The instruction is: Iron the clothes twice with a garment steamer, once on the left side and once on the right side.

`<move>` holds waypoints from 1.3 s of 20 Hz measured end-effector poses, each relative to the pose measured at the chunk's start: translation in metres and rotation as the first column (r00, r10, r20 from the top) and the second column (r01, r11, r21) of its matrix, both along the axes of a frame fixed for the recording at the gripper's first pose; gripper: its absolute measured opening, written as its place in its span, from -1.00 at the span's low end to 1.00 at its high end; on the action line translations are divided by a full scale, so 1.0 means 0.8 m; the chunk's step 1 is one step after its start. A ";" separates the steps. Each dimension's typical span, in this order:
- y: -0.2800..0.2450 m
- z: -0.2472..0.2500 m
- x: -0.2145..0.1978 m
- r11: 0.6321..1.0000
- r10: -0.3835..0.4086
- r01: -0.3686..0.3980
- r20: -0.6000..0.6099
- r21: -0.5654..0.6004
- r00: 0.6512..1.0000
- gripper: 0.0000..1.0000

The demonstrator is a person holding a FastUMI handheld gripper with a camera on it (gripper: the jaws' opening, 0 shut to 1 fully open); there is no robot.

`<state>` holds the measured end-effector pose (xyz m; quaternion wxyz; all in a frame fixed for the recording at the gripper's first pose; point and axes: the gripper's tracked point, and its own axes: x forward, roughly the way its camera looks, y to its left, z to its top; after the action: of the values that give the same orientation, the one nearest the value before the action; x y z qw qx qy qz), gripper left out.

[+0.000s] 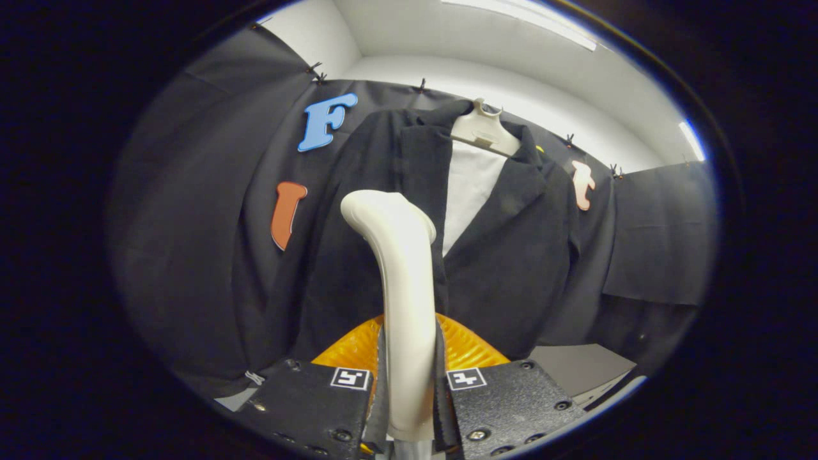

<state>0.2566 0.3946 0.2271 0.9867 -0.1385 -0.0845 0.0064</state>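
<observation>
Black cloth walls behind, and a dark jacket (511,255) hangs open on a pale hanger (484,131) so both front panels face the tool. Gripper (409,409) clamped on the garment steamer (402,287), both fingers squeezing its handle, head up by the jacket's front panel left of the opening, contact unclear

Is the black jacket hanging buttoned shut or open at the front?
Open: the jacket hangs on a hanger with lapels apart, white shirt showing between.
</observation>
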 end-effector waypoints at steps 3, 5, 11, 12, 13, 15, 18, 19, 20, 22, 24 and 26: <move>0.004 -0.038 -0.002 1.000 -0.001 0.000 -0.030 -0.031 1.000 -0.39; 0.004 -0.075 0.000 0.999 -0.005 0.002 -0.084 -0.038 0.996 -0.39; 0.001 -0.144 -0.001 0.998 -0.036 0.027 -0.165 -0.056 0.986 -0.39; 0.001 -0.159 -0.001 0.998 -0.039 0.029 -0.184 -0.057 0.982 -0.39; 0.000 -0.175 -0.002 0.997 -0.046 0.034 -0.202 -0.064 0.978 -0.39; 0.000 -0.203 -0.006 0.996 -0.050 0.033 -0.226 -0.078 0.973 -0.39; -0.002 -0.241 -0.004 0.993 -0.067 0.037 -0.277 -0.110 0.958 -0.39; -0.003 -0.253 -0.005 0.992 -0.068 0.034 -0.293 -0.121 0.954 -0.39; -0.006 -0.269 -0.008 0.992 -0.062 0.025 -0.312 -0.123 0.948 -0.39; -0.010 -0.305 -0.011 0.992 -0.052 0.007 -0.360 -0.125 0.932 -0.39; -0.013 -0.335 -0.012 0.992 -0.049 -0.002 -0.394 -0.128 0.918 -0.39; -0.019 -0.356 -0.015 0.993 -0.040 -0.011 -0.432 -0.115 0.901 -0.39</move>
<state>0.2448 0.3790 -0.0579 0.9712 -0.1907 0.1388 0.0345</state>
